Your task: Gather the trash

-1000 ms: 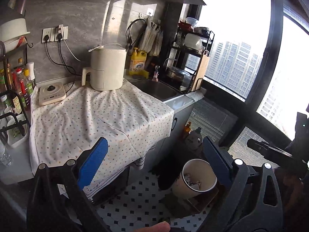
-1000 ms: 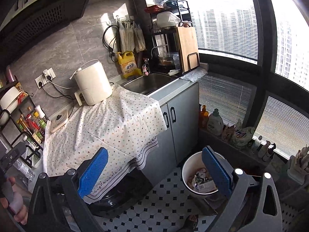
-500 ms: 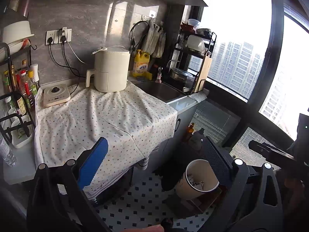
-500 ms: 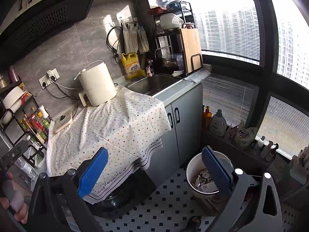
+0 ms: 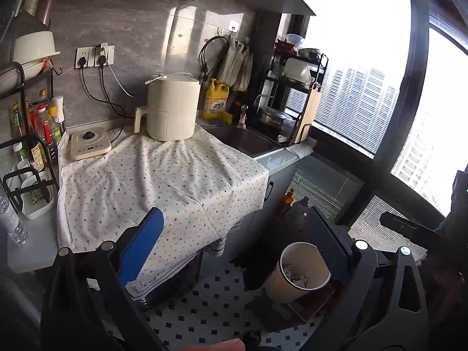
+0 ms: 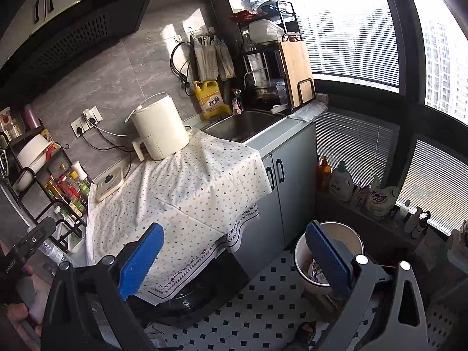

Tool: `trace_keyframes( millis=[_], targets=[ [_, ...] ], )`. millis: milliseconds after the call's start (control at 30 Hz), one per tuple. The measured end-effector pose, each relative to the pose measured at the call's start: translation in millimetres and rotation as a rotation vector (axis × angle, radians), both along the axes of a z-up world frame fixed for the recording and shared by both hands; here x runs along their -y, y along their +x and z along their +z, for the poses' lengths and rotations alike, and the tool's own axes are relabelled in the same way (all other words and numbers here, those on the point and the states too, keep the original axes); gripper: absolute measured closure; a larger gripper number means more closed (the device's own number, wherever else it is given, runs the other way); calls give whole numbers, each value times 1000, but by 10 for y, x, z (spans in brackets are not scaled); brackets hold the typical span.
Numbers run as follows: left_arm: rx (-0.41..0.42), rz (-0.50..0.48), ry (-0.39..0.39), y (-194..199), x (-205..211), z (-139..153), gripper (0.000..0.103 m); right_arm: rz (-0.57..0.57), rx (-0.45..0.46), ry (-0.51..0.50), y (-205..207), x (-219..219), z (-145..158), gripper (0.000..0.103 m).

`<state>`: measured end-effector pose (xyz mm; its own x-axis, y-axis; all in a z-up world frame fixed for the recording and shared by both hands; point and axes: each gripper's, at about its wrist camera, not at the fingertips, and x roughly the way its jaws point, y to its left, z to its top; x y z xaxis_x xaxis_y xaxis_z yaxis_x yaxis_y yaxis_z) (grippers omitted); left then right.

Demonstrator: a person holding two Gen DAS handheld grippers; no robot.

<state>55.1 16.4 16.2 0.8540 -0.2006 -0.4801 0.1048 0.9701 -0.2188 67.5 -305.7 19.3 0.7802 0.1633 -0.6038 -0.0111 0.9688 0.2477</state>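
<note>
A white trash bucket [image 5: 304,269] stands on the tiled floor beside the grey cabinet, with crumpled wrappers [image 6: 316,270] inside it. In the right wrist view the bucket [image 6: 348,239] sits partly behind the right finger. My left gripper [image 5: 234,245] is open and holds nothing, hovering above the edge of the dotted tablecloth [image 5: 163,181]. My right gripper [image 6: 234,251] is also open and empty, raised over the cloth's front corner. No loose trash shows on the cloth [image 6: 187,187].
A cream air fryer [image 5: 171,108] and a small induction cooker [image 5: 89,143] stand at the back of the counter, a sink [image 5: 242,140] to the right. A bottle rack [image 5: 32,146] flanks the left. Detergent bottles [image 6: 340,181] line the window ledge.
Both grippers have drawn back and risen slightly, so the counter and bucket look a little farther away. Both stay open and empty.
</note>
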Motion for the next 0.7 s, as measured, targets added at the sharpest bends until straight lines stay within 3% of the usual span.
trace_keyframes(
  millis=[700],
  targets=[
    [23, 8, 13, -151, 65, 108, 6, 5, 10, -4, -112, 42, 42, 8]
  ],
)
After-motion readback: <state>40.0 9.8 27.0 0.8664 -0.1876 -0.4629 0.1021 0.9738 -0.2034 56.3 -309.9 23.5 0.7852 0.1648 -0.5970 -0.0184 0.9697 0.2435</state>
